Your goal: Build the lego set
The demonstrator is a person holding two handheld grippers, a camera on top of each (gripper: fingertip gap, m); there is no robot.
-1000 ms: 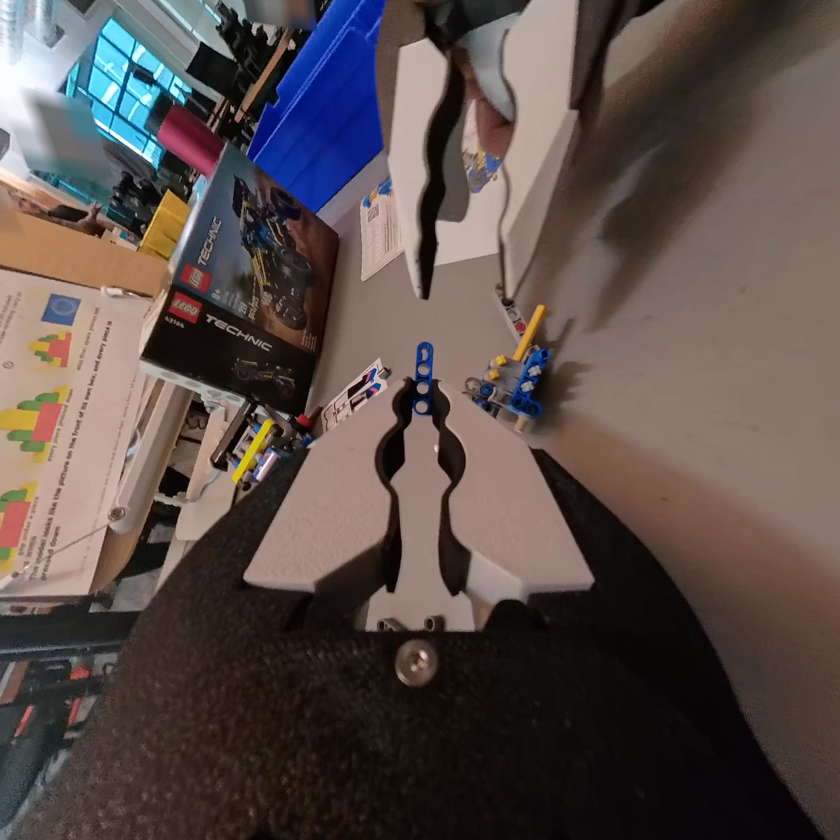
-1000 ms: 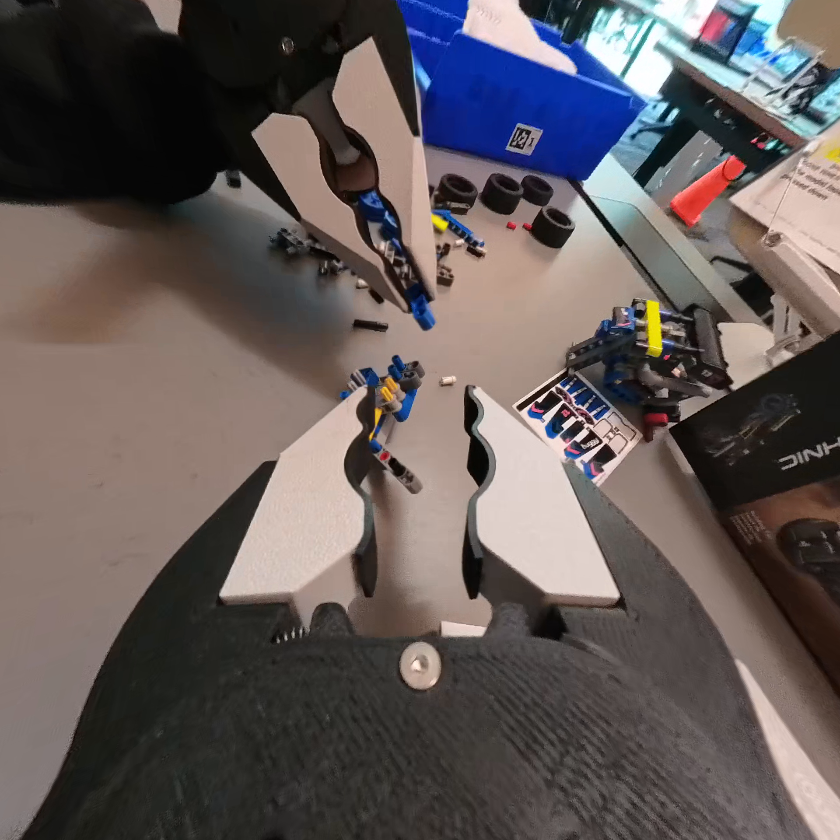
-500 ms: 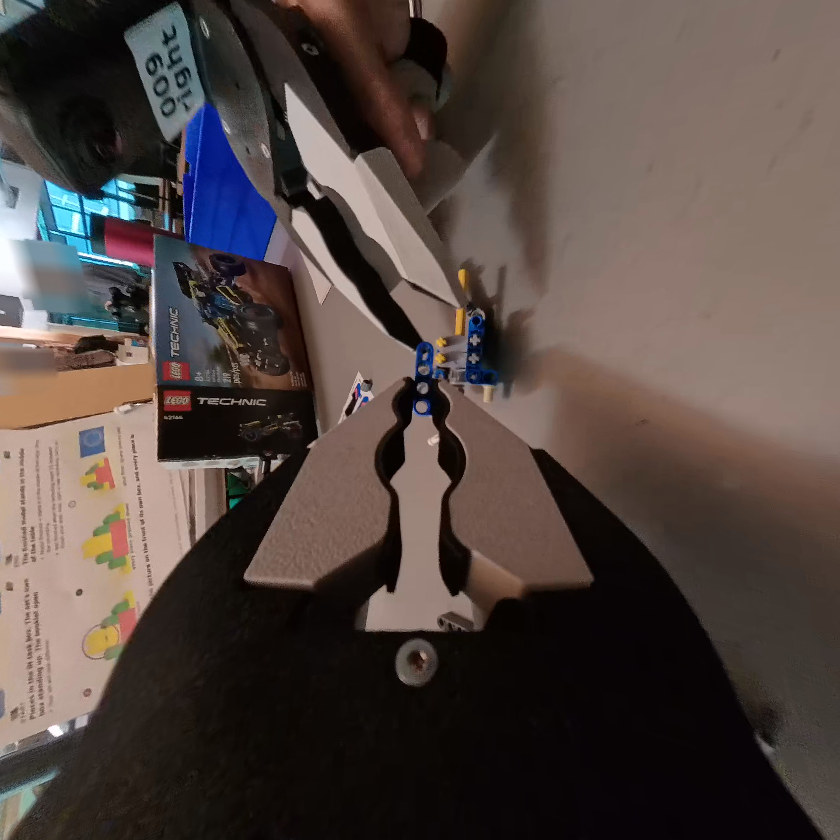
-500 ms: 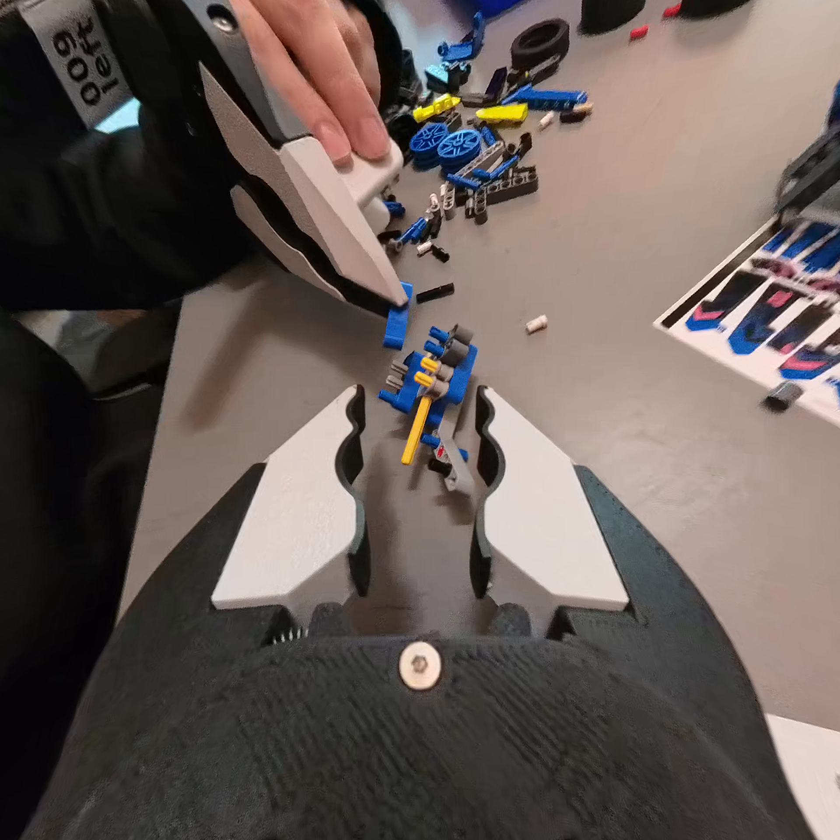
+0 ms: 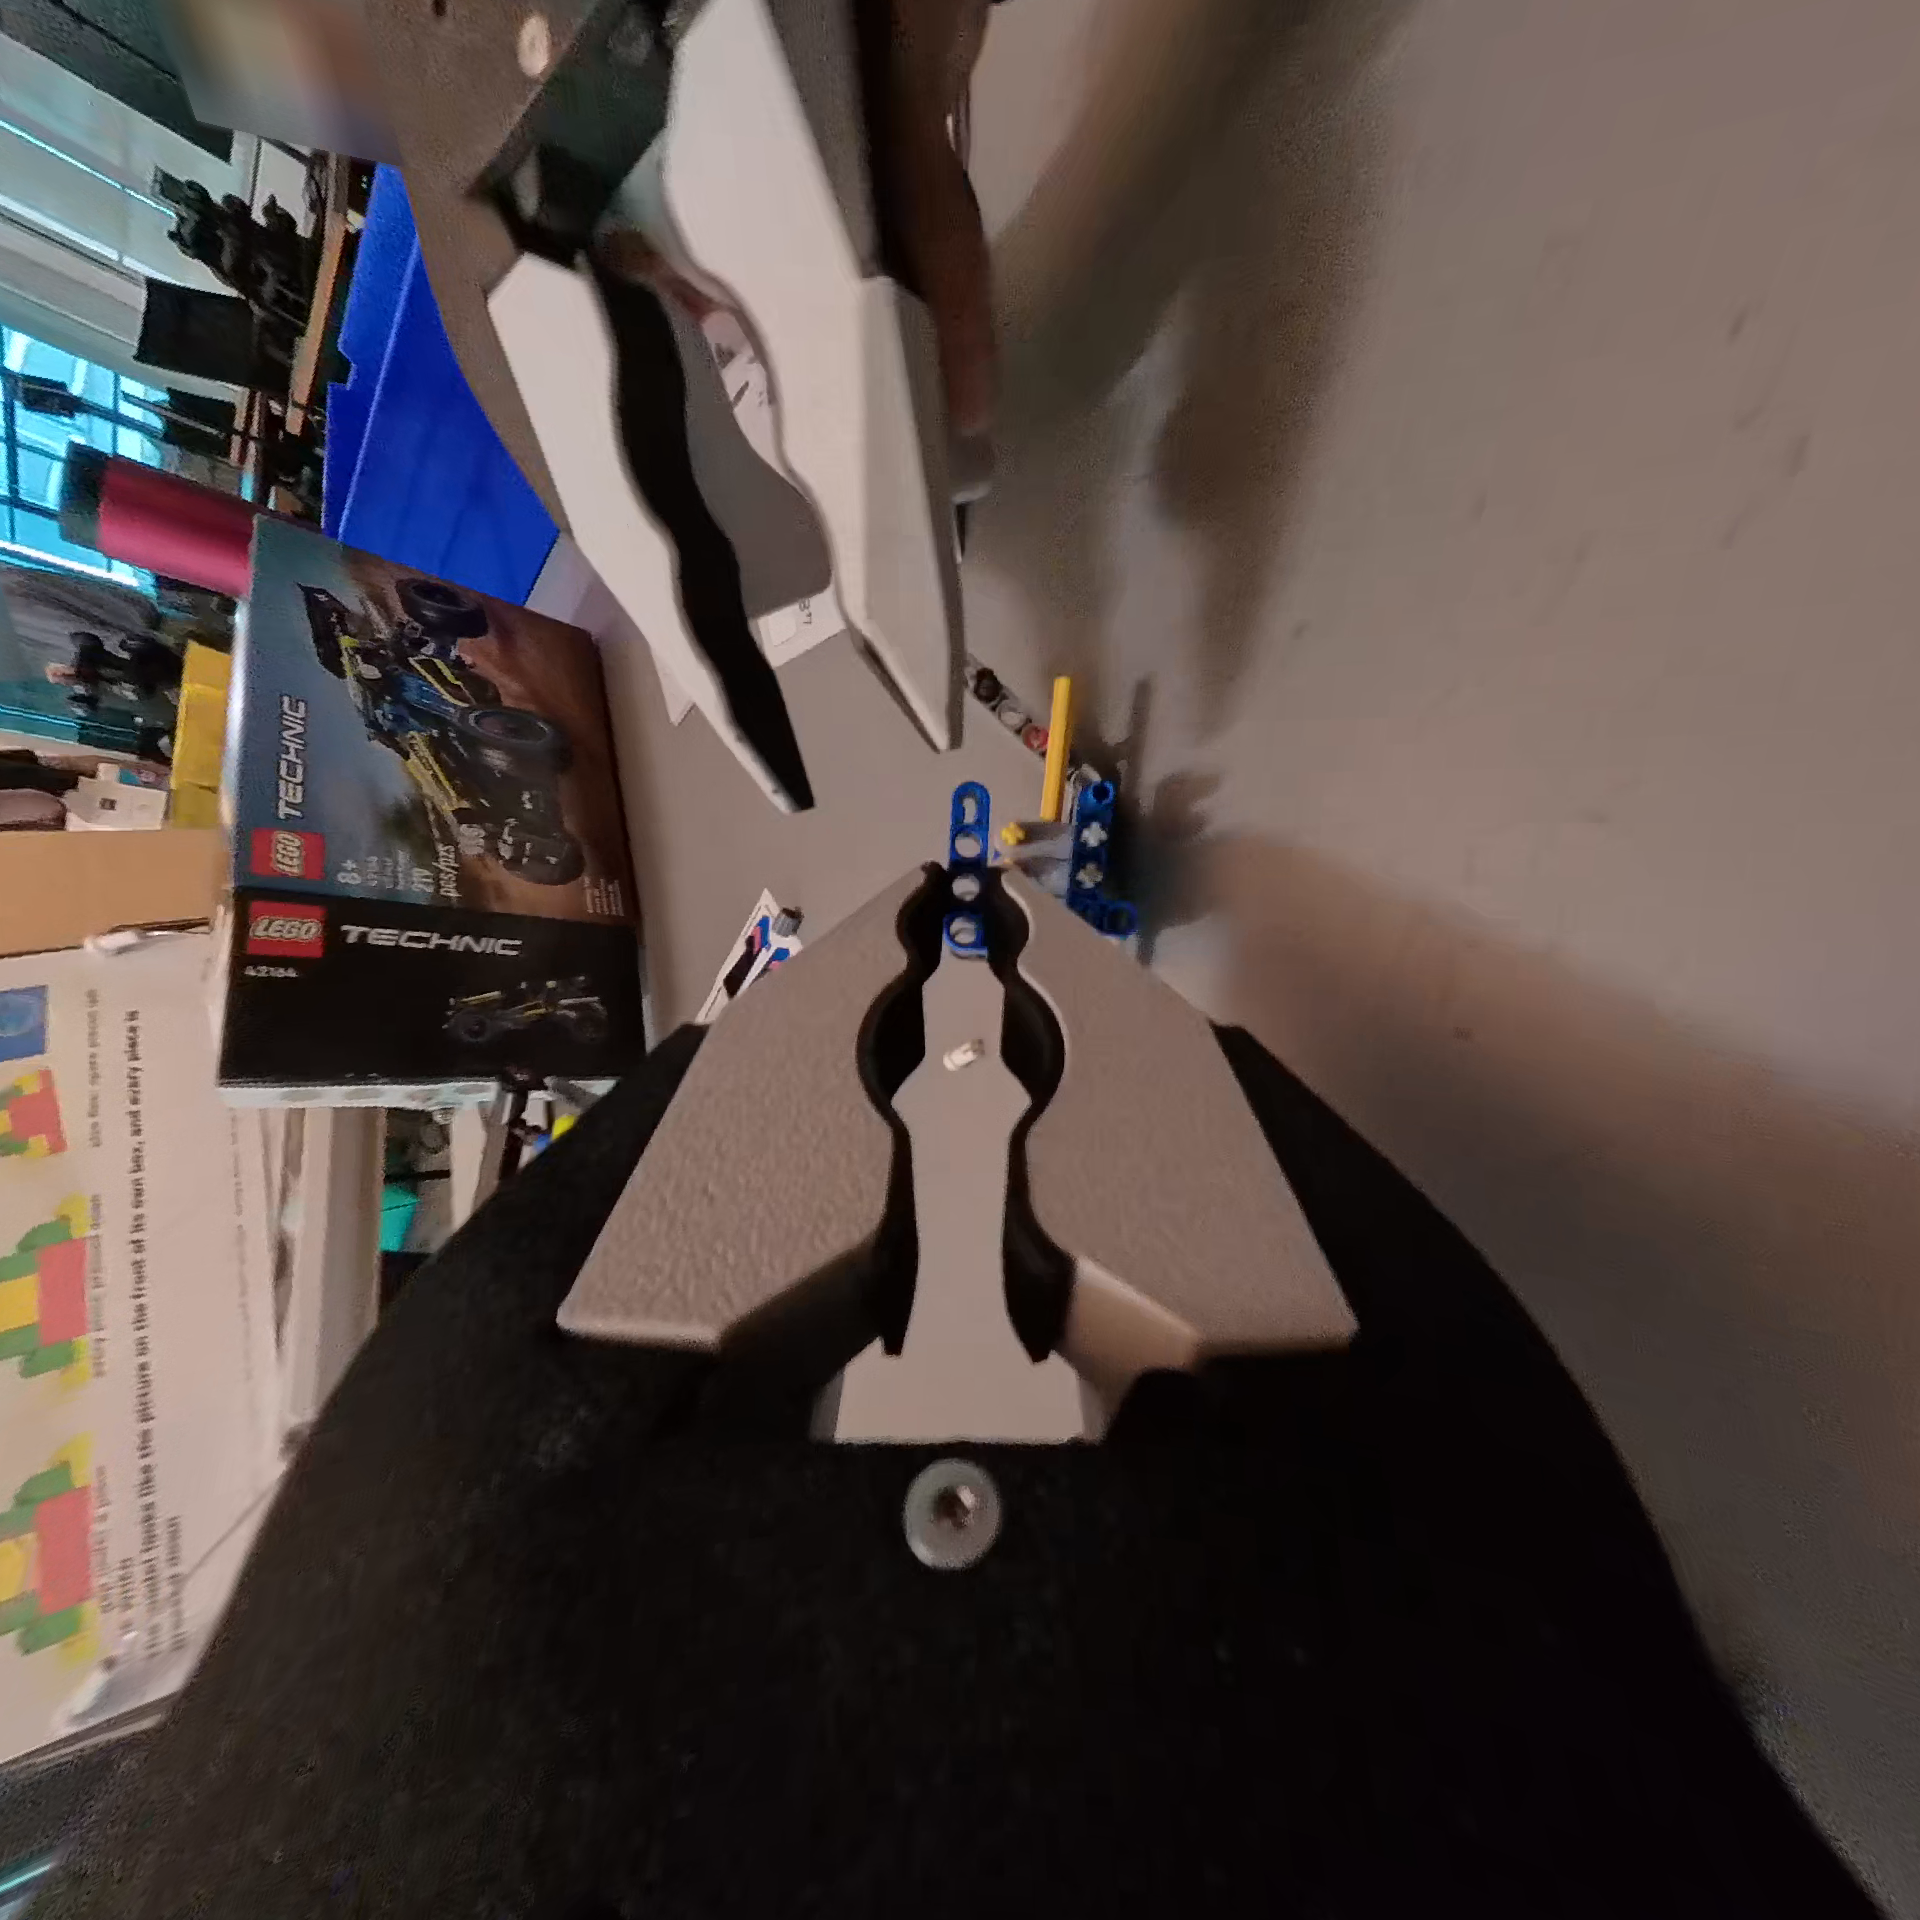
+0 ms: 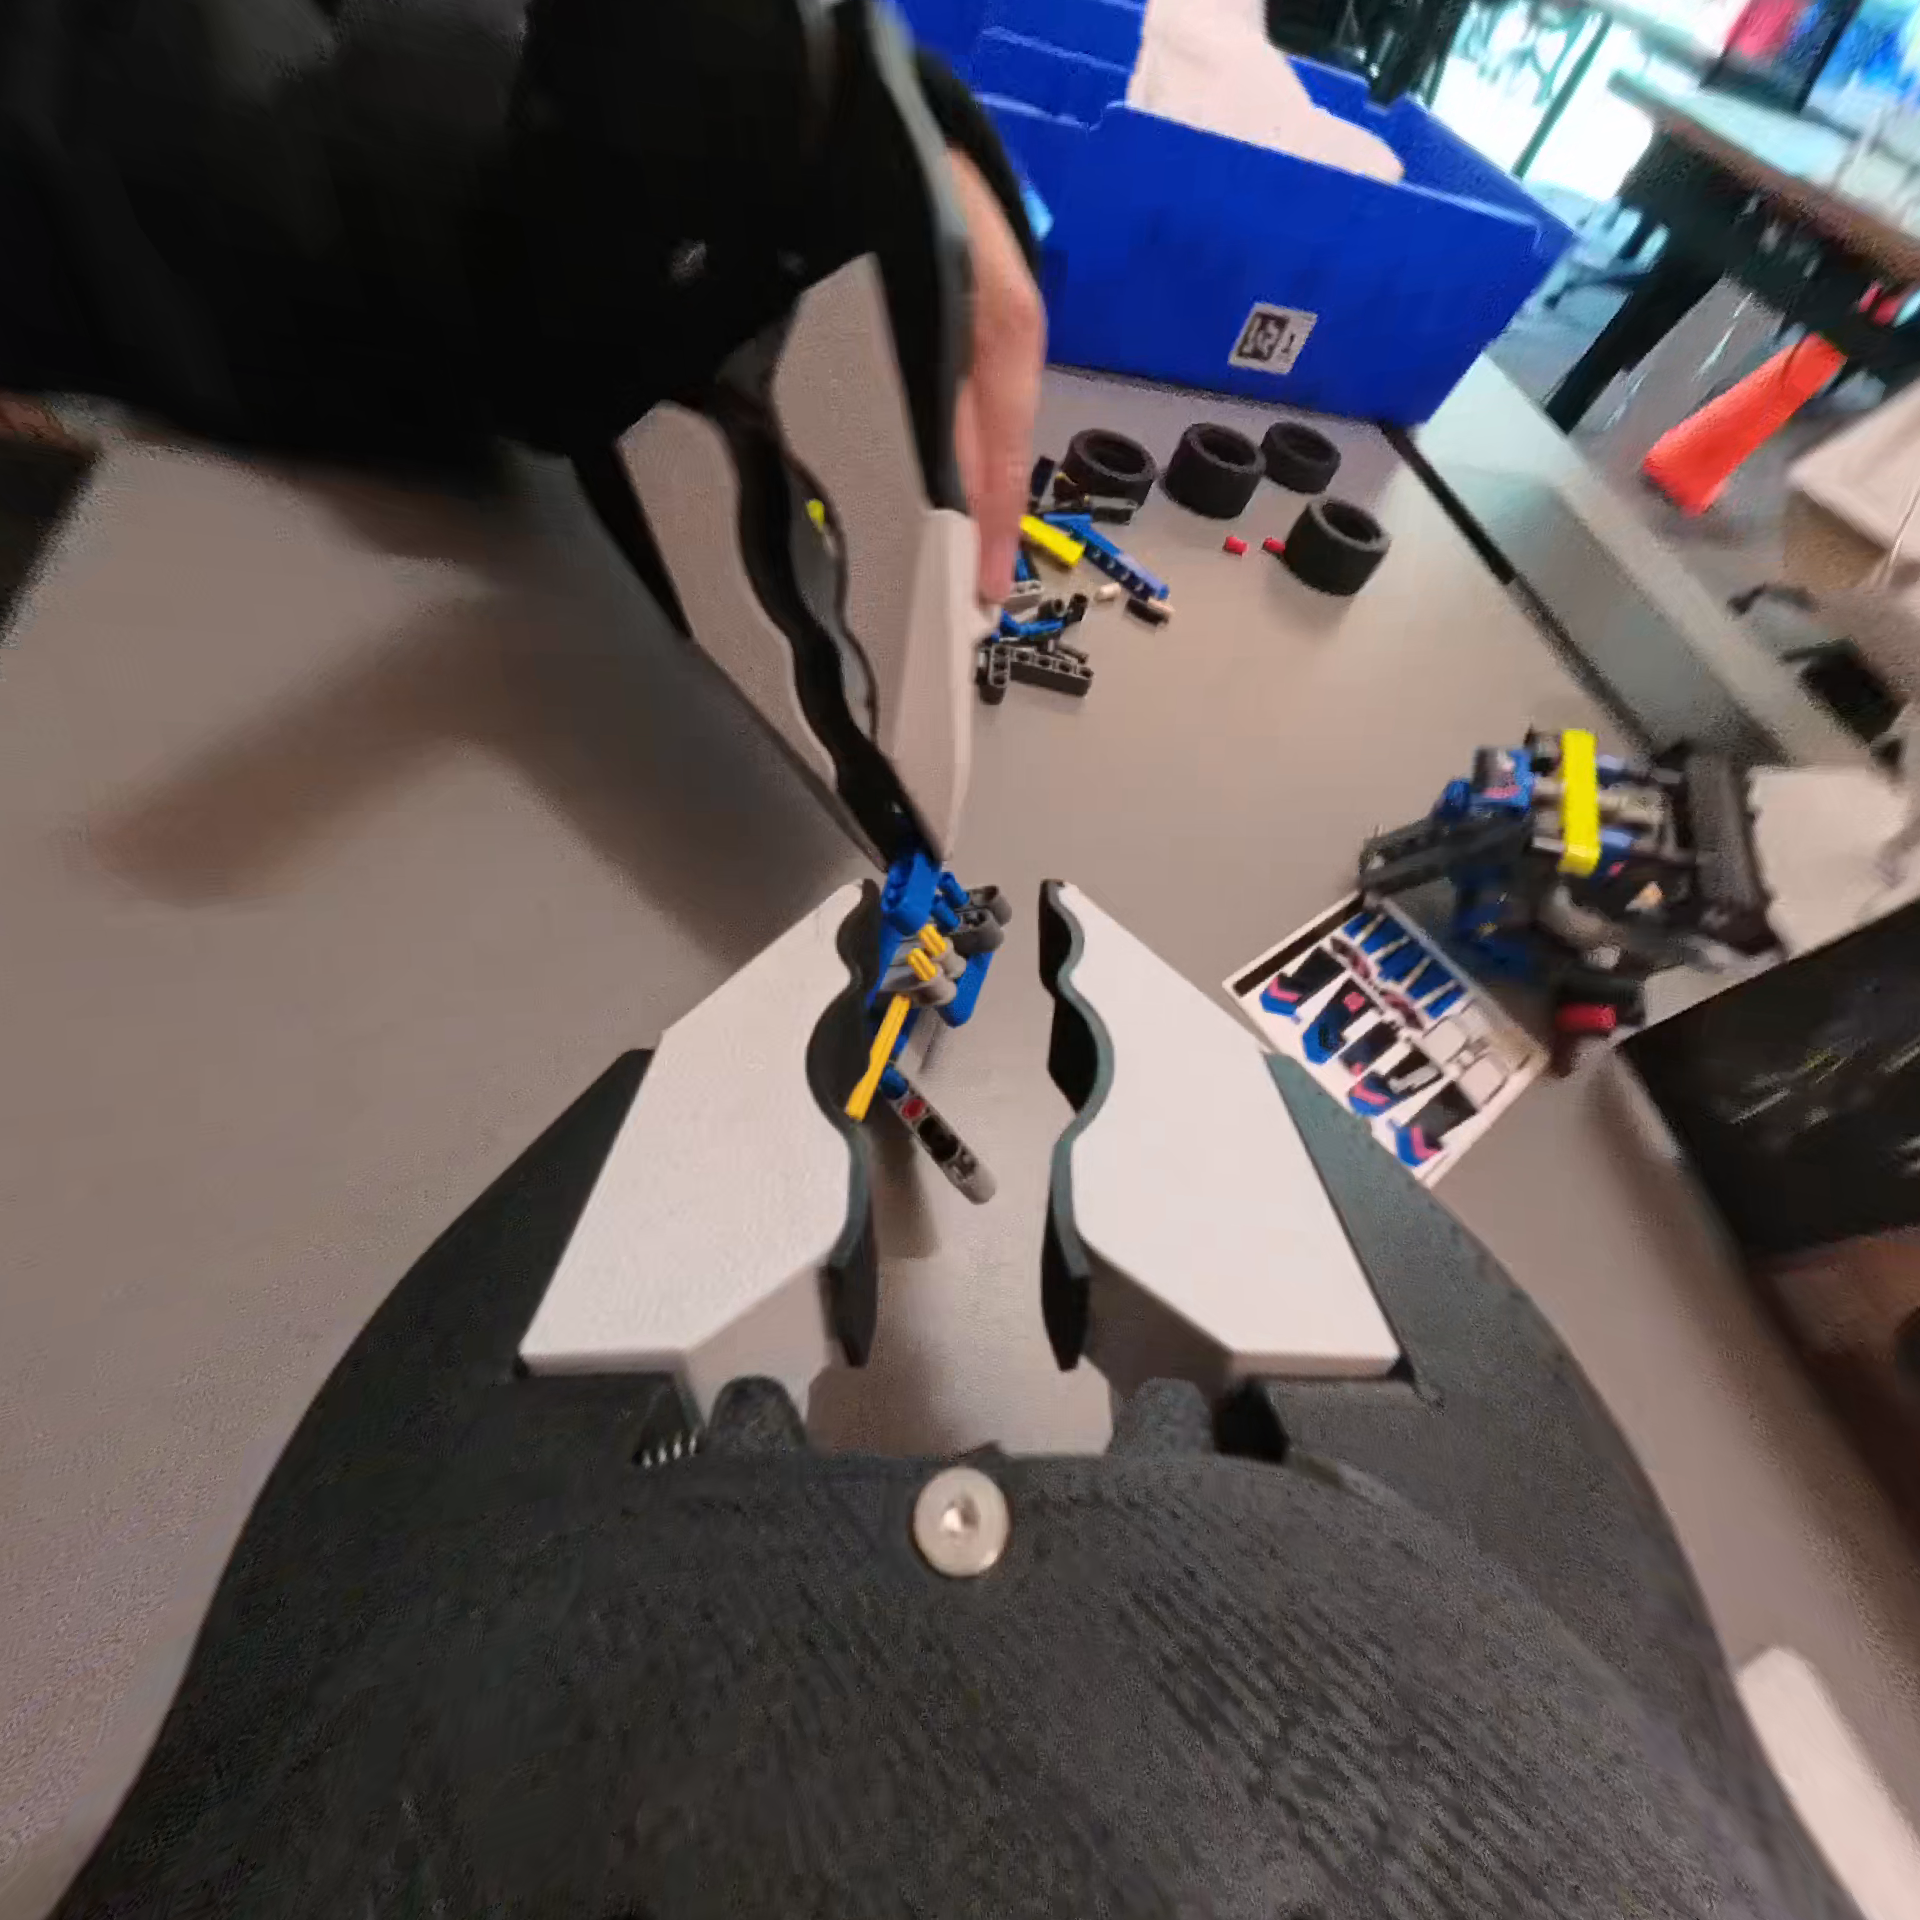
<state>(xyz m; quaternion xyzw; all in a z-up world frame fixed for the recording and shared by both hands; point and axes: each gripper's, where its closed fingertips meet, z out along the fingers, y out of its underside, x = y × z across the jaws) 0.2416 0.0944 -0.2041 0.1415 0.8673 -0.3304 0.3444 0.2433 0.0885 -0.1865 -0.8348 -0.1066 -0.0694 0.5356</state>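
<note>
My left gripper (image 5: 966,904) is shut on a short blue beam with holes (image 5: 968,862), which sticks out past its tips. Just right of the beam, a small blue sub-assembly with a yellow axle (image 5: 1086,842) lies on the grey table (image 5: 1507,727). In the right wrist view, my right gripper (image 6: 956,904) is open, with the sub-assembly (image 6: 961,982) on the table between its fingers, close to the left one. The left gripper (image 6: 914,842) comes down from above, and its blue beam (image 6: 906,894) meets the sub-assembly's far end. The right gripper (image 5: 873,769) hangs open over the sub-assembly.
A set box (image 5: 416,810) stands at the left. A sticker sheet (image 6: 1382,1029), a partly built car (image 6: 1579,831), several black tyres (image 6: 1216,468), a pile of loose parts (image 6: 1060,613) and a blue bin (image 6: 1247,239) lie beyond. A small pale pin (image 5: 961,1055) lies under my left fingers. The tips of both grippers are at nearly the same place.
My left gripper has brought the blue beam from beside the sub-assembly onto its far end. My right gripper has moved forward, so the sub-assembly now lies between its open fingers.
</note>
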